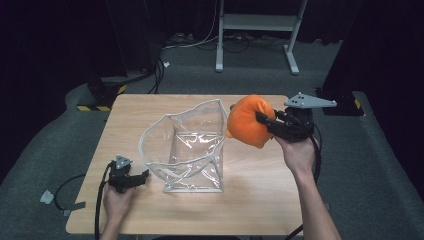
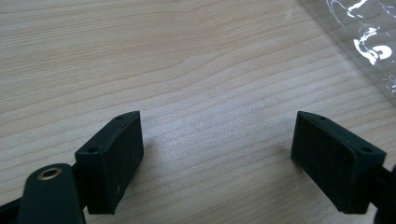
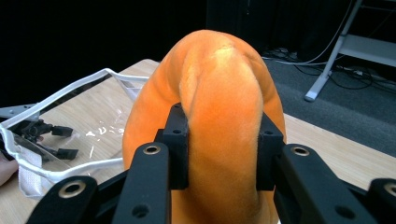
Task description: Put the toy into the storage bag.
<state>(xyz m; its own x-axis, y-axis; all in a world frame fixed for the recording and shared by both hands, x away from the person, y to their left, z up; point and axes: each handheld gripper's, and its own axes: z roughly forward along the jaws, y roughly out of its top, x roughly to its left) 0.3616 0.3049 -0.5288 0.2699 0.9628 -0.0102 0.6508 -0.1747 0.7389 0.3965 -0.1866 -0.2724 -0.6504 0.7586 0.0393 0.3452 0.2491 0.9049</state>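
An orange plush toy (image 1: pixel 249 120) hangs in the air just right of a clear plastic bag (image 1: pixel 186 145) with a white-trimmed open mouth. My right gripper (image 1: pixel 263 120) is shut on the orange plush toy (image 3: pixel 219 107), squeezing a fold of it between both fingers (image 3: pixel 176 140). The bag's white rim (image 3: pixel 70 88) lies to the left, below the toy. My left gripper (image 1: pixel 142 176) rests on the table near the bag's front left corner, open with nothing between its fingers (image 2: pixel 114 161). A corner of the clear bag (image 2: pixel 369 42) shows at the upper right of the left gripper view.
The wooden table (image 1: pixel 250 190) has bare surface in front of and to the right of the bag. A white frame stand (image 1: pixel 255 30) is on the grey floor beyond the table. Dark curtains surround the area.
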